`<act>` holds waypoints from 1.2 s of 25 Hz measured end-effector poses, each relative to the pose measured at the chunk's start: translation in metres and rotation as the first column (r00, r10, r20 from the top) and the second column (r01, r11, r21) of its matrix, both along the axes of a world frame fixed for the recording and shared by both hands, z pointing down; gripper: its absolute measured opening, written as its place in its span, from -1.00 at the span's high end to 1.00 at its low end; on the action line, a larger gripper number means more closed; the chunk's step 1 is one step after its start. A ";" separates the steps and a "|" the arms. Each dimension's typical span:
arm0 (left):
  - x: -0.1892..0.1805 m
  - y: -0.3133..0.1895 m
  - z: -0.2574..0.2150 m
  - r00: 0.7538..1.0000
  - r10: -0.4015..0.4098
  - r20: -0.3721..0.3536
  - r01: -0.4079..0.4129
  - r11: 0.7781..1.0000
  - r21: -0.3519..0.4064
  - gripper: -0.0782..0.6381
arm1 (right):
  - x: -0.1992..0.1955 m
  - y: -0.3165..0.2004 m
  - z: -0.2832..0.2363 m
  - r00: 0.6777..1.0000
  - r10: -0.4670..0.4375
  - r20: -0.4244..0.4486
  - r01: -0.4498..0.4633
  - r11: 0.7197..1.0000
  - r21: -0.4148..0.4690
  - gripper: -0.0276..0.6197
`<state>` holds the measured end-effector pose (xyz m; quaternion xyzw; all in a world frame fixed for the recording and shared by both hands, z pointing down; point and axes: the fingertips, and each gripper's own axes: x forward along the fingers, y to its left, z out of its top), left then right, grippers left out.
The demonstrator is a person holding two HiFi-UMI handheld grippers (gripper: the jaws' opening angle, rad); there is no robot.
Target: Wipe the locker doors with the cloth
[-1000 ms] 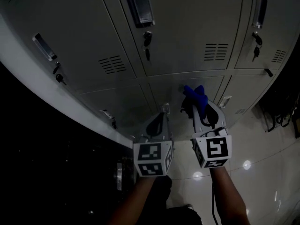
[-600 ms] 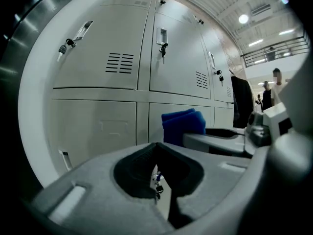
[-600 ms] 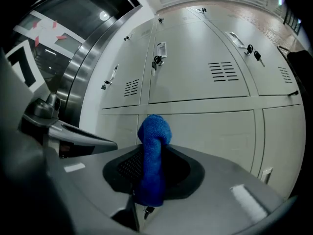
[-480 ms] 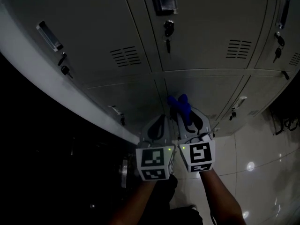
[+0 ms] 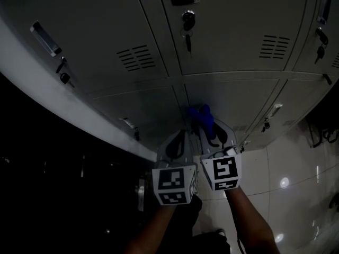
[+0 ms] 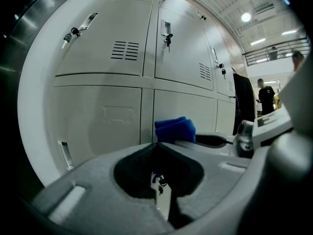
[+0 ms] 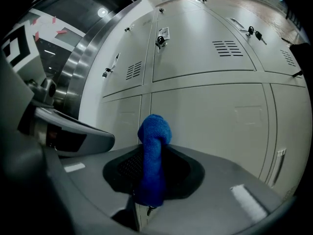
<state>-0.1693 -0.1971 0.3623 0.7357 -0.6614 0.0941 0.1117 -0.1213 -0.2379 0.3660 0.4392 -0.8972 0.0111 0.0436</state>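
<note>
1. The locker doors (image 5: 228, 25) are the biggest thing. They are grey metal, in two rows, one row on top of the other, and they fill most of the head view
2. The floor (image 5: 288, 157) is made of shiny pale tiles. Small lights shine back off it
3. The person's two arms (image 5: 249, 221) reach out low in the head view, and each one holds a claw
4. The left gripper (image 5: 179, 137) sits just beside the other claw, nearly touching it. Its own view shows its two jaws (image 6: 155, 148) pressed together at the tips, with nothing between them
5. The right gripper (image 5: 211, 127) points at the bottom row of doors. In its own view the jaws (image 7: 152, 153) are pinching the cloth
6. The cloth (image 7: 154, 131) is bright blue and fluffy. It sticks up out of the right claw in a bunched roll (image 5: 201, 115), close to the line between two bottom doors. I cannot tell if it touches the door
7. A key (image 5: 187, 23) hangs from the lock on a top door, and there are little air slots (image 5: 136, 57) in the door next to it
</note>
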 end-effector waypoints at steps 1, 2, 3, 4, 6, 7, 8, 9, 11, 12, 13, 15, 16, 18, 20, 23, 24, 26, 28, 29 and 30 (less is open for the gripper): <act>0.002 -0.001 0.001 1.000 0.001 -0.002 -0.001 1.000 0.000 0.77 | 0.005 -0.001 0.001 1.000 0.008 -0.003 -0.008 1.000 0.000 0.66; 0.005 -0.002 0.003 1.000 0.003 -0.005 -0.003 1.000 0.000 0.77 | 0.010 -0.002 0.002 1.000 0.017 -0.006 -0.017 1.000 0.001 0.66; 0.008 -0.003 0.004 1.000 0.006 -0.008 -0.006 1.000 -0.001 0.77 | 0.016 -0.003 0.003 1.000 0.026 -0.011 -0.026 1.000 0.002 0.66; 0.012 -0.005 0.006 1.000 0.012 -0.011 -0.012 1.000 -0.001 0.77 | 0.023 -0.005 0.004 0.999 0.035 -0.015 -0.035 0.999 0.005 0.66; 0.021 -0.007 0.008 1.000 0.026 -0.015 -0.026 1.000 -0.002 0.77 | 0.036 -0.008 0.005 0.998 0.055 -0.024 -0.055 0.998 0.009 0.66; 0.026 -0.008 0.010 0.999 0.033 -0.017 -0.033 0.999 -0.002 0.77 | 0.044 -0.010 0.006 0.997 0.065 -0.028 -0.065 0.998 0.010 0.66; 0.031 -0.010 0.011 0.999 0.041 -0.018 -0.041 0.999 -0.002 0.77 | 0.051 -0.012 0.007 0.997 0.076 -0.032 -0.076 0.997 0.012 0.66; 0.036 -0.011 0.012 0.999 0.050 -0.019 -0.050 0.999 -0.003 0.77 | 0.059 -0.013 0.008 0.996 0.087 -0.036 -0.087 0.996 0.014 0.66; 0.046 -0.013 0.014 0.998 0.066 -0.021 -0.066 0.998 -0.004 0.77 | 0.075 -0.017 0.009 0.993 0.110 -0.042 -0.109 0.994 0.019 0.66; 0.050 -0.014 0.015 0.997 0.073 -0.023 -0.073 0.997 -0.004 0.77 | 0.083 -0.019 0.009 0.991 0.122 -0.045 -0.122 0.992 0.021 0.66; 0.055 -0.016 0.016 0.997 0.079 -0.025 -0.080 0.997 -0.005 0.77 | 0.091 -0.020 0.010 0.990 0.135 -0.049 -0.134 0.991 0.023 0.66; 0.063 -0.018 0.018 0.996 0.090 -0.027 -0.090 0.996 -0.005 0.77 | 0.108 -0.023 0.012 0.986 0.156 -0.058 -0.155 0.988 0.027 0.66; 0.066 -0.019 0.019 0.995 0.094 -0.028 -0.094 0.996 -0.006 0.77 | 0.115 -0.025 0.012 0.984 0.166 -0.064 -0.164 0.986 0.030 0.66; 0.073 -0.020 0.021 0.994 0.102 -0.028 -0.103 0.995 -0.010 0.77 | 0.131 -0.028 0.015 0.980 0.187 -0.074 -0.185 0.982 0.032 0.66; 0.078 -0.021 0.024 0.994 0.110 -0.027 -0.110 0.994 -0.013 0.77 | 0.146 -0.032 0.018 0.974 0.209 -0.084 -0.207 0.978 0.035 0.66; 0.082 -0.021 0.028 0.993 0.115 -0.022 -0.115 0.993 -0.016 0.77 | 0.170 -0.039 0.022 0.964 0.252 -0.084 -0.250 0.968 0.032 0.66; 0.083 -0.021 0.030 0.993 0.115 -0.021 -0.115 0.993 -0.019 0.77 | 0.178 -0.041 0.023 0.961 0.266 -0.082 -0.264 0.964 0.028 0.66; 0.084 -0.020 0.032 0.993 0.114 -0.019 -0.115 0.993 -0.023 0.77 | 0.188 -0.044 0.025 0.956 0.281 -0.086 -0.280 0.960 0.024 0.66; 0.083 -0.021 0.033 0.994 0.110 -0.014 -0.111 0.994 -0.026 0.77 | 0.191 -0.047 0.025 0.956 0.282 -0.086 -0.281 0.959 0.024 0.66; 0.082 -0.021 0.033 0.994 0.108 -0.012 -0.108 0.994 -0.026 0.77 | 0.190 -0.047 0.024 0.957 0.278 -0.085 -0.277 0.961 0.025 0.66; 0.081 -0.020 0.033 0.994 0.105 -0.010 -0.105 0.994 -0.027 0.77 | 0.188 -0.047 0.023 0.958 0.273 -0.085 -0.271 0.962 0.027 0.66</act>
